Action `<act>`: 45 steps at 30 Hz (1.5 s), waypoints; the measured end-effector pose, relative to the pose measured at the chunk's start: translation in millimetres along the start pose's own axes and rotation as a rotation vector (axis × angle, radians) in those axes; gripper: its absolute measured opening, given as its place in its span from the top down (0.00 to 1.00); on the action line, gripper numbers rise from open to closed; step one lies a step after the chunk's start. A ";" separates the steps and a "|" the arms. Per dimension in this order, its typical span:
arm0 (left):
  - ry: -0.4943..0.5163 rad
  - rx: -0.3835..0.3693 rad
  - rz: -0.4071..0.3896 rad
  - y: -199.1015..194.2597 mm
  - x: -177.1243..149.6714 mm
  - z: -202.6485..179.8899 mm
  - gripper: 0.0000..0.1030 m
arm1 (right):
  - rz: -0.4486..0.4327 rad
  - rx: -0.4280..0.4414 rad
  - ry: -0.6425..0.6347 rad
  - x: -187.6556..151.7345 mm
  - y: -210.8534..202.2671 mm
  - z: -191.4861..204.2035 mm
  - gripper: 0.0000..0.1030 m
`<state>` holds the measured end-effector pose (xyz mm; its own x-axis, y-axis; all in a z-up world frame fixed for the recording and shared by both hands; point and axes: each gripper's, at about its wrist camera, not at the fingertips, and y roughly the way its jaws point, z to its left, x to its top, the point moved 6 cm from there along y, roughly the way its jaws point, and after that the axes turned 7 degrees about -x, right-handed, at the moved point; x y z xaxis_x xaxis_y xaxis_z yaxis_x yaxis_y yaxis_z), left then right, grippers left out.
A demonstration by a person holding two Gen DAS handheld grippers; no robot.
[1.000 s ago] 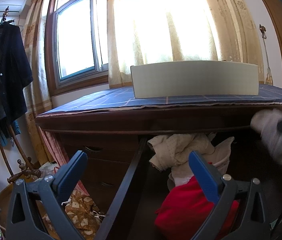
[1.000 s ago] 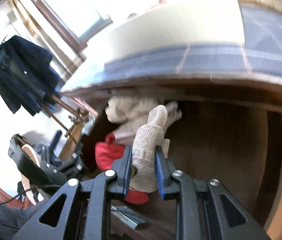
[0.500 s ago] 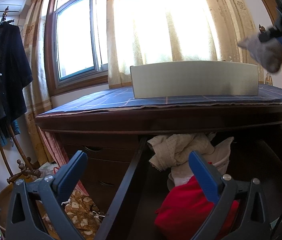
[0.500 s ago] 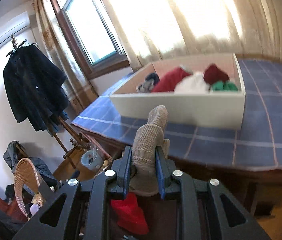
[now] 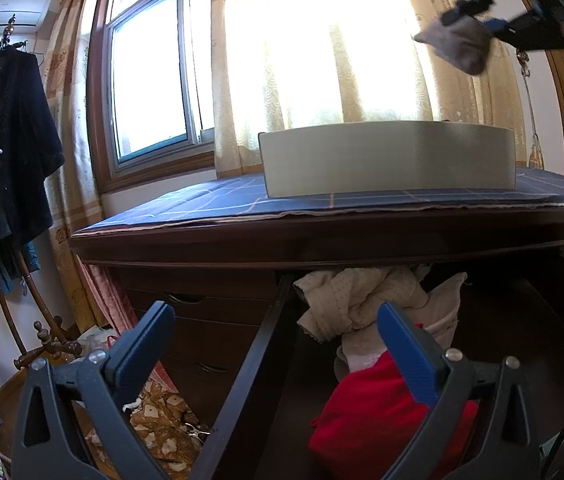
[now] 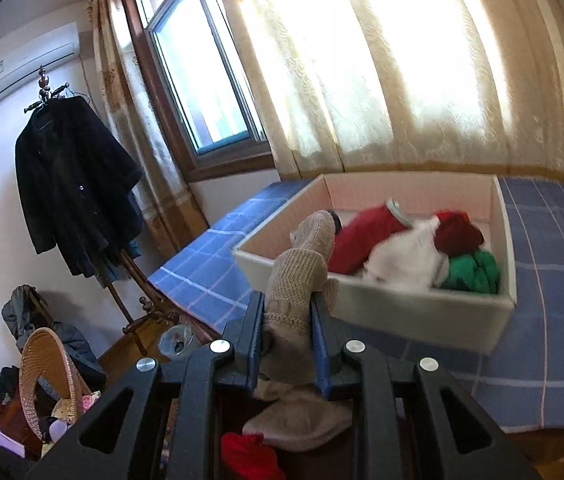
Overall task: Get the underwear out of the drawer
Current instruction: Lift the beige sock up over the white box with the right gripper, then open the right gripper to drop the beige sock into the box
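Sunny bedroom: right gripper [image 6: 284, 344] pinching beige knit underwear [image 6: 298, 276] mid-bunch (soft, floppy, light), box [image 6: 422, 312] at 1 o'clock.

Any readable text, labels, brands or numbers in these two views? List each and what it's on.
None readable.
Air conditioner: a small label on its front, too small and blurred to read.
White box: plain walls, no print.
Knit garment in the right gripper: no tag showing.
Left gripper: no markings.
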<state>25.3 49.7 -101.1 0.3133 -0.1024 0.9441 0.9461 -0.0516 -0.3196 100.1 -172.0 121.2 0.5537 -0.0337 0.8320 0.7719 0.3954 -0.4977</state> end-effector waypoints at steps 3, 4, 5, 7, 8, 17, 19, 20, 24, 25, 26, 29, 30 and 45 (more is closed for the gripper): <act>0.000 -0.001 0.000 -0.1 0.0 0.0 0.00 | -0.026 -0.008 -0.021 16.4 9.7 7.5 0.77; 0.000 -0.001 0.000 -0.1 0.0 0.0 0.00 | -0.030 -0.009 -0.024 21.3 12.3 9.0 0.77; 0.000 -0.001 0.000 -0.1 0.0 0.1 0.00 | -0.032 -0.008 -0.022 28.1 17.5 10.5 0.77; 0.000 -0.002 -0.001 0.0 0.2 -0.2 0.00 | -0.038 -0.011 -0.019 40.3 26.9 11.4 0.77; 0.001 -0.003 -0.002 0.4 0.1 -0.6 0.00 | -0.043 -0.019 -0.021 46.6 32.3 11.7 0.77; 0.009 -0.013 -0.009 1.2 -0.7 -2.0 0.00 | -0.045 -0.074 -0.025 88.8 87.9 9.8 0.77; 0.009 -0.015 -0.011 0.6 -0.8 -2.3 0.00 | -0.049 -0.103 -0.035 98.5 102.9 8.0 0.77; 0.009 -0.015 -0.011 0.6 -0.9 -2.2 0.00 | -0.046 -0.108 -0.032 101.9 109.5 6.8 0.77; 0.009 -0.012 -0.010 0.4 -0.8 -2.0 0.00 | -0.039 -0.159 -0.037 117.3 145.0 0.2 0.77; 0.009 -0.011 -0.009 0.3 -0.9 -1.8 0.00 | -0.030 -0.172 -0.033 120.5 155.3 -2.0 0.77; 0.008 -0.011 -0.009 0.4 -1.0 -1.9 0.00 | -0.011 -0.184 -0.026 123.1 168.0 -5.0 0.77; 0.008 -0.012 -0.010 -0.1 -0.8 -2.0 0.00 | 0.038 -0.220 -0.026 126.4 201.7 -12.1 0.77; 0.008 -0.012 -0.010 -0.1 -0.9 -2.0 0.00 | 0.054 -0.227 -0.031 126.1 210.6 -13.1 0.77; 0.003 -0.017 -0.004 0.2 -0.2 -1.4 0.00 | 0.259 -0.288 0.019 123.4 315.9 -32.5 0.77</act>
<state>25.3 48.4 -101.5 0.3094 -0.1052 0.9451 0.9458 -0.0687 -0.3173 422.4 -81.1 58.7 0.7453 0.0149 0.6666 0.6606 0.1195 -0.7412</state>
